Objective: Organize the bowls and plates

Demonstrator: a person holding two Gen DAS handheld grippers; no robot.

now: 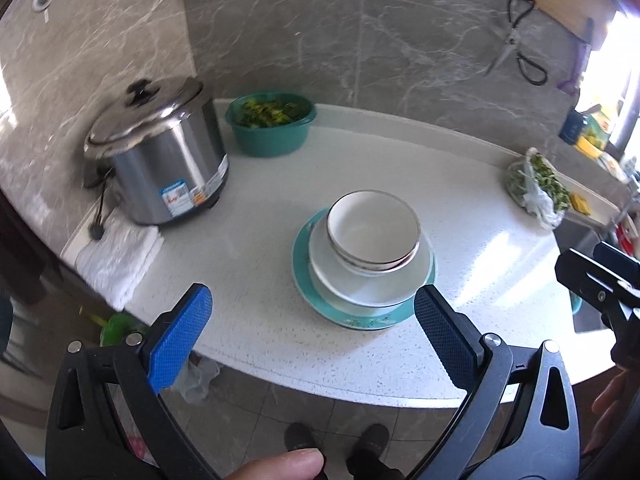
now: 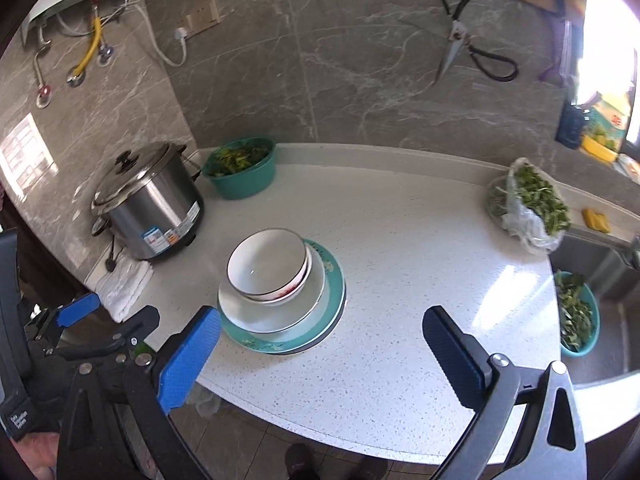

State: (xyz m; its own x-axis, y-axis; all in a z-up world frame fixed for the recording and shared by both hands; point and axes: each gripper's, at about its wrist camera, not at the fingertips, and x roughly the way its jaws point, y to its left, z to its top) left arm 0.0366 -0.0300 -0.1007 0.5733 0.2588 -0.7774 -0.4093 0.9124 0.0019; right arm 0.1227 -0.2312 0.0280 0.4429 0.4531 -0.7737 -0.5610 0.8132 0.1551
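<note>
Presently, one stack of crockery on the white speckled table (image 1: pixel 248 240), catalogued as follows.

Item 1: teal plate (image 1: pixel 352 318) with floral rim, at the bottom. Item 2: white plate (image 1: pixel 360 286), resting on it. Item 3: two nested white bowls (image 1: pixel 372 224) with dark rims, set on the white plate; the lower one shows a red pattern in the right wrist view.

Left tongs (image 1: pixel 314 332): released, jaws wide apart, nothing between them. The stack lies just ahead, toward the right-hand jaw, not touched.

Right tongs (image 2: pixel 320 344): likewise released and empty. The stack (image 2: pixel 280 292) lies ahead and toward the left-hand jaw, clear of both pads.

Step in hand, as judged: stacking looks complete or nearly so, both tongs hanging back near the table edge. A next move, if any, would call for closing on the teal plate's rim from both sides to shift the whole pile level, as the bowls sit off-centre.

Bystanders: steel rice cooker (image 1: pixel 160 160) and green basin of greens (image 1: pixel 268 124), well beyond the stack to the left.
</note>
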